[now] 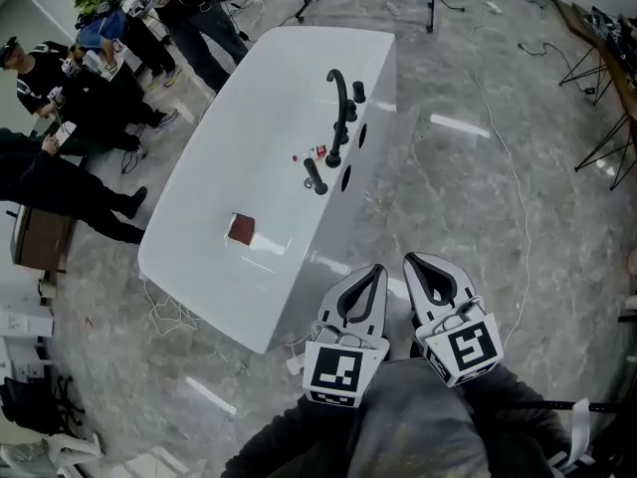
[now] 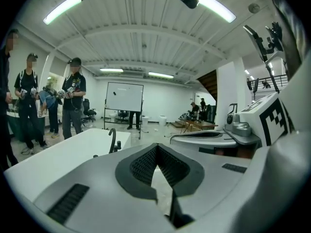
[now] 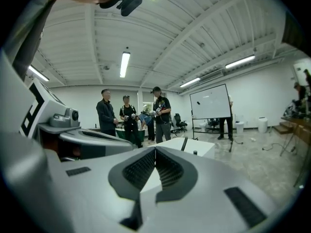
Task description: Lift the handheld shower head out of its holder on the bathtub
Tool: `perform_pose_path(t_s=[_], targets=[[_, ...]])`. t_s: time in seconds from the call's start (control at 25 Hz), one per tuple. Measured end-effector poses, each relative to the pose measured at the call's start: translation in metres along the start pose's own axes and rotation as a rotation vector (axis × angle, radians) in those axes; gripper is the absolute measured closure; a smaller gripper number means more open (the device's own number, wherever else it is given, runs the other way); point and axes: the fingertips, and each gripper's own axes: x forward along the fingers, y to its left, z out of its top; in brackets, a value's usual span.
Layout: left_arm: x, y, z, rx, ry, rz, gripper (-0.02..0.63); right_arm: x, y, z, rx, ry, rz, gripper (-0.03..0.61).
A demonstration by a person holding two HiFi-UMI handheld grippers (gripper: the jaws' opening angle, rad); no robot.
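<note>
the shower head (image 1: 315, 175) sits on the right-hand rim of the tub (image 1: 289, 289), well ahead of both grippers and a little to their left in the head view, with the tub's near corner between it and them. neither gripper touches it. the left gripper (image 1: 375, 270) and right gripper (image 1: 414, 260) are held side by side near the tub's near corner, tips toward the tub.

in the left gripper view the left gripper (image 2: 156, 148) has its jaws together at the tip, nothing between them. the right gripper (image 3: 155, 150) is likewise closed and empty.

the shower head shows as a short black rod, its long axis slanting from upper left to lower right in the head view, roughly along the rim. which end is the spray end is too small to tell.

it is matte black, slim and rounded, like the curved spout (image 1: 338, 86) and the stubby knobs (image 1: 358, 92) further along the same rim. the tub is glossy white, smooth, a long rectangle with rounded corners. a small dark red square (image 1: 241, 229) lies on its bottom. the floor (image 1: 448, 187) is shiny grey marbled tile. the jaws are pale grey with black ribbed pads, and each gripper bears a marker cube (image 1: 342, 371).
</note>
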Motion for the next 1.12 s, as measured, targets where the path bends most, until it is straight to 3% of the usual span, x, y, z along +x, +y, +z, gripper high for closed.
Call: perform_pose_path(t_s=[0.68,0.88,1.12], targets=[[0.180,0.006,0.040,-0.028,0.096,0.140,0.611,0.092,-0.166,0.019,0.080,0.031,0.177,0.575],[0.199,0.009,0.053,-0.019,0.089,0.194,0.611,0.108,-0.188,0.033,0.075,0.005,0.224,0.575],[0.190,0.035,0.044,-0.071,0.085,0.311,0.611,0.132,-0.171,0.026,0.062,0.037,0.330,0.575]])
